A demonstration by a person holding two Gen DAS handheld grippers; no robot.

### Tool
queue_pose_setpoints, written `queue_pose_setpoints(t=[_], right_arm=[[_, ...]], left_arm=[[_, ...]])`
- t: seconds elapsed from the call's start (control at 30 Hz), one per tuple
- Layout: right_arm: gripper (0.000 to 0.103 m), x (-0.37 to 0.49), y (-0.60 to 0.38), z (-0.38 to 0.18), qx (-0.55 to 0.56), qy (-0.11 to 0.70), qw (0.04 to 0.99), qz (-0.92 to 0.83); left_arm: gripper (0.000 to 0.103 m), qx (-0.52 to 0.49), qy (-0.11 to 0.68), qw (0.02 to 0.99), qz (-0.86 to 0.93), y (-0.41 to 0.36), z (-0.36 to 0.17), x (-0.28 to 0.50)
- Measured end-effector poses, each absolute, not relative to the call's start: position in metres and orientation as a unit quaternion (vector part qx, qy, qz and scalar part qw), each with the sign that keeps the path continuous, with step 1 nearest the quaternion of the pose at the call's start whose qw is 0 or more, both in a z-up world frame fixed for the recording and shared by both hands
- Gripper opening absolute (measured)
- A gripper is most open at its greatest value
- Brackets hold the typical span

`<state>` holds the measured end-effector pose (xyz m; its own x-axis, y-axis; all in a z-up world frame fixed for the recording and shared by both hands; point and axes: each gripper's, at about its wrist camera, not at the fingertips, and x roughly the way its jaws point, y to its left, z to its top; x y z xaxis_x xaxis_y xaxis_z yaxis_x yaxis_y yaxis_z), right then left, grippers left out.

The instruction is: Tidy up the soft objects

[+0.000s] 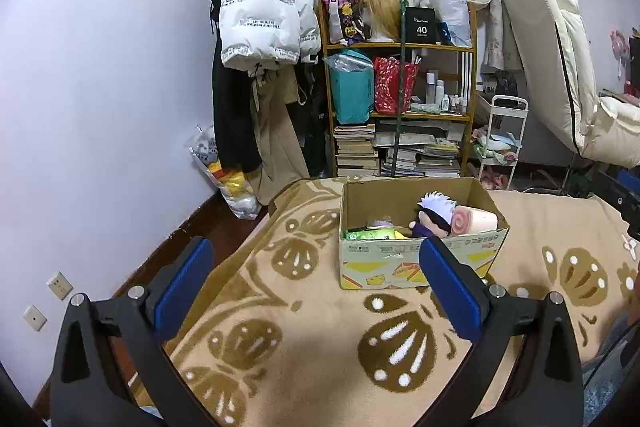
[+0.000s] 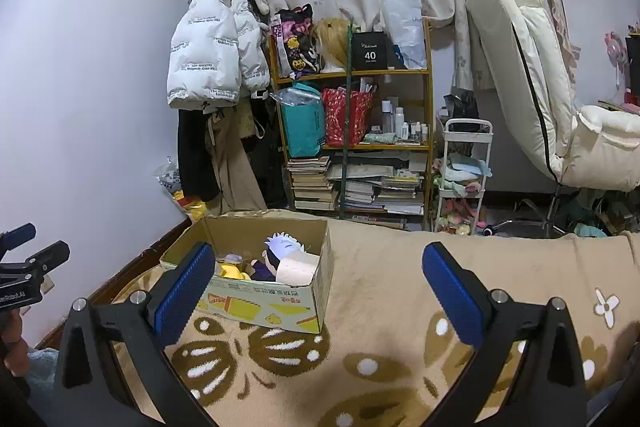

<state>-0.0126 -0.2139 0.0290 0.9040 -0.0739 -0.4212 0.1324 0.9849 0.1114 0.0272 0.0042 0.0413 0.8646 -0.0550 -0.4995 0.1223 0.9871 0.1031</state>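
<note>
Fingers of the left gripper (image 1: pixel 316 275): blue-padded, spread wide, nothing between them, hovering over a tan blanket (image 1: pixel 304 347) with brown leaf pattern spread on a bed. Fingers of the right gripper (image 2: pixel 318 281): likewise spread wide and empty above the same blanket. Cardboard box (image 1: pixel 416 267): open-topped, standing on the blanket at 12 o'clock from the left gripper, its front wall partly behind the right-hand pad; in the right wrist view it sits at 11 o'clock, partly behind the left-hand pad. Contents of box: white-haired plush doll (image 1: pixel 434 215) in dark clothing, leaning at the right-hand part; pink swirl-roll plush (image 1: pixel 474 221) touching the doll at its 3 o'clock; green soft item (image 1: pixel 368 235) at the left-hand part; yellow soft item (image 2: pixel 232 271) seen in the right wrist view. Beyond the bed, 12 o'clock: wooden shelf (image 1: pixel 400 47) with bags, bottles and stacked books. At 11 o'clock: white puffer jacket (image 1: pixel 264 11) hanging by the wall. At 2 o'clock: white reclining chair (image 1: pixel 560 67).
</note>
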Motion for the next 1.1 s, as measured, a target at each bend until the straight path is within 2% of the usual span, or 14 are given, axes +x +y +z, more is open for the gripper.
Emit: queue_pose_setpoints(t=[1.1], right_arm=[[0.103,-0.002,-0.217,0.021,0.067,0.224,0.971,-0.055]], left_arm=[[0.101,0.082,0.255,0.962,-0.043,-0.008,0.025,0.027]])
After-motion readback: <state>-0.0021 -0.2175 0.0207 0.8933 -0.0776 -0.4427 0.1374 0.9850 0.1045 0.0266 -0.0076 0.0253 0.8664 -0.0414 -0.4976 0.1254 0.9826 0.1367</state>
